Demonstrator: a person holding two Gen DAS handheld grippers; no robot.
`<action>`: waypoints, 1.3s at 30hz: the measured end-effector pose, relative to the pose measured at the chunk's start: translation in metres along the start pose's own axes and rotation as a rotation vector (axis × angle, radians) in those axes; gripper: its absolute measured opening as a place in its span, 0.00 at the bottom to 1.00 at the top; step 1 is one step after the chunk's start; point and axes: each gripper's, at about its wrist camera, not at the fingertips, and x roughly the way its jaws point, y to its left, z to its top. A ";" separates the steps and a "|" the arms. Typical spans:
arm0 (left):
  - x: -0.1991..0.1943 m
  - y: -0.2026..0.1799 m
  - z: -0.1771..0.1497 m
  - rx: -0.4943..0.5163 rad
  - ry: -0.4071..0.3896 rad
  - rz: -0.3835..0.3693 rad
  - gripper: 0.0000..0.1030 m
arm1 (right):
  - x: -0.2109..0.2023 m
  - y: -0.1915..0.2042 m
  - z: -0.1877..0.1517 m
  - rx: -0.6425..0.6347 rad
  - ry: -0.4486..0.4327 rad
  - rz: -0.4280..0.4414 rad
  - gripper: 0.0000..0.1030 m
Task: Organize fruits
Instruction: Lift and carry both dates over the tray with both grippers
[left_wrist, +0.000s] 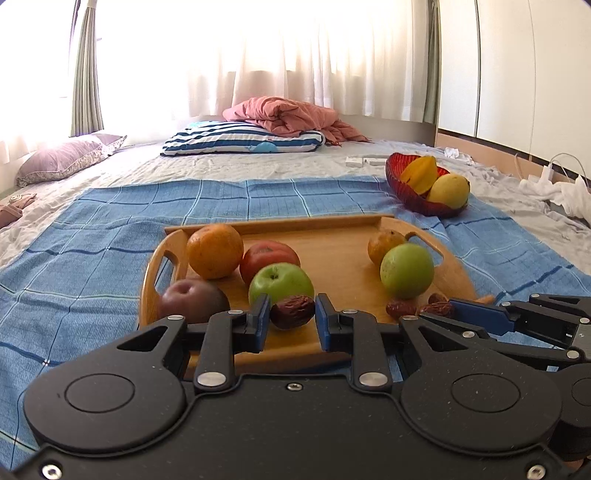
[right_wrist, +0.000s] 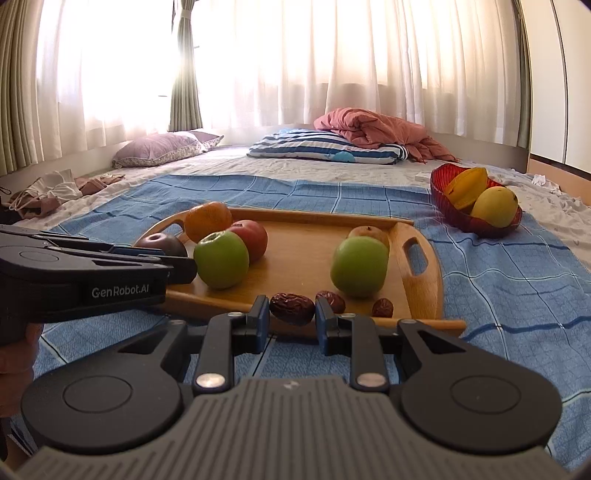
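Now both claws carry dried dates off the wooden tray (right_wrist: 424, 288) on the bed (left_wrist: 110, 236), likely bound for the red bowl (right_wrist: 448, 199) at far right; next, a steady carry. Left claw (left_wrist: 291, 314) is clamped narrow on a date (left_wrist: 291, 312), right claw (right_wrist: 291, 310) pinching another date (right_wrist: 291, 308)

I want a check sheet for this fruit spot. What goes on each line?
Surface: blue checked blanket on a bed.
Job's things: wooden handled tray with oranges, green apples, red dates; red glass bowl with yellow fruit.
Clutter: crumpled white cloth.
Grippers: left gripper shut on a wrinkled dark red date; right gripper shut on another date.
Cables: white cable by the wall.
Surroundings: curtains, pillows, pink quilt.
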 end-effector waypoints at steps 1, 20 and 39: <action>0.001 0.002 0.004 -0.005 -0.004 0.002 0.24 | 0.001 -0.001 0.004 0.003 -0.004 -0.001 0.29; 0.055 0.036 0.075 -0.096 0.019 -0.015 0.24 | 0.050 -0.033 0.065 0.093 0.007 -0.022 0.29; 0.192 0.049 0.114 -0.158 0.286 -0.084 0.24 | 0.168 -0.070 0.123 0.192 0.273 0.015 0.29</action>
